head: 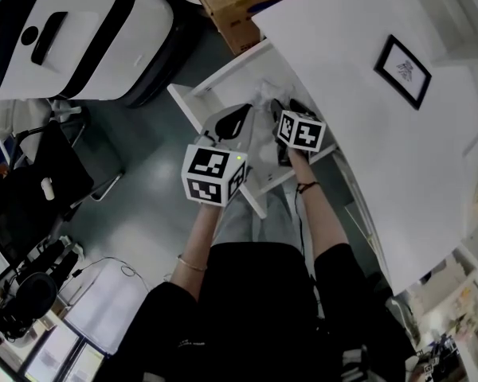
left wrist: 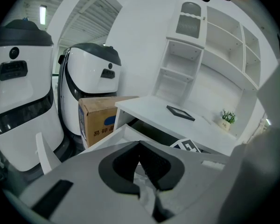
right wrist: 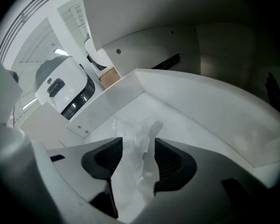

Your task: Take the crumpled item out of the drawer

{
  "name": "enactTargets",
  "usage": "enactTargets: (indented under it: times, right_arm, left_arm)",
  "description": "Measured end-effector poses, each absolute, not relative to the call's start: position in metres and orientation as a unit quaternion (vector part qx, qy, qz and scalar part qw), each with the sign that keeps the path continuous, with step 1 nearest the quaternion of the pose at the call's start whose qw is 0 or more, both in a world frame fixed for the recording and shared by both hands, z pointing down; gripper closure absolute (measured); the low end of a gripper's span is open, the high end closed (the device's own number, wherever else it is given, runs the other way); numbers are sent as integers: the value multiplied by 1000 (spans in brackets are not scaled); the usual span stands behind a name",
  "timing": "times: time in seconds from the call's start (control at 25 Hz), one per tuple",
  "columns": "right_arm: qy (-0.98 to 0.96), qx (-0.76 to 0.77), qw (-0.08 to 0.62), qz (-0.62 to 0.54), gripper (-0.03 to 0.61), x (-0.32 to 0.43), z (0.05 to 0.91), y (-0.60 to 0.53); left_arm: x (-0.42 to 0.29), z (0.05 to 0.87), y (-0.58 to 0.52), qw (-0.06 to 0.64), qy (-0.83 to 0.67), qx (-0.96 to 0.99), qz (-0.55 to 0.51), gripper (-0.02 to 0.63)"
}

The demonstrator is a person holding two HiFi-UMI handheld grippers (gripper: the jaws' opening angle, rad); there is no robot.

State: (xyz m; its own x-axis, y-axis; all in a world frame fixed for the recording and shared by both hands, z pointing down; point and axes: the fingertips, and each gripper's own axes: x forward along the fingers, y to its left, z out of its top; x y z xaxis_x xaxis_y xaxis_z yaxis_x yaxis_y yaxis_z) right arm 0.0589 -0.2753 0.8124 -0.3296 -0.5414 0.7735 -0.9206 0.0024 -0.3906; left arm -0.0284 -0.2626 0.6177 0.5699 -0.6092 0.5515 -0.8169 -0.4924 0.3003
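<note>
Right gripper [right wrist: 137,146] jaws wide apart astride crumpled item [right wrist: 134,164] on drawer [right wrist: 214,111] floor, nothing gripped yet. Best: close on bulk, lift straight up, clear of drawer. Left gripper [left wrist: 140,146] jaws together, apparently empty.

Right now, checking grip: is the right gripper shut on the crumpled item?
No: the right gripper is open, the crumpled item between its jaws.

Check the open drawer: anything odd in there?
Yes: a crumpled clear plastic lies loose in the open drawer, looking like litter rather than something stored. The right gripper straddles it, jaws open, not yet gripping. Nothing else looks askew.
</note>
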Motion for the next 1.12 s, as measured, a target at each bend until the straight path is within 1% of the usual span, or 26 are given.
enactTargets:
  times: [0.16,0.24,0.48,0.72,0.84,1.12]
  right_arm:
    - [-668,538,221,464,396,56,818,-276]
    - [-665,540,228,464,429,56,820,-276]
    - [-662,542,240,459,454,53,822,-277]
    - [-677,533,256,437,512,46,815,-280]
    - [-684,527,266,428,525,45,810,-280]
    - [-713,507,273,400,528,40,783,-270]
  left_arm:
    - [-30,616,-263,276,-426,842,183,617]
    - [-31,615,-263,277,-428,841,181,617]
    - [-32,614,-263,281,-432,838,178,617]
    - [-35,614,-263,284,-436,836,176,617]
    - [-35,613,-263,283,-437,836,175,617]
    - [-37,601,-261,276,-441,837,170,617]
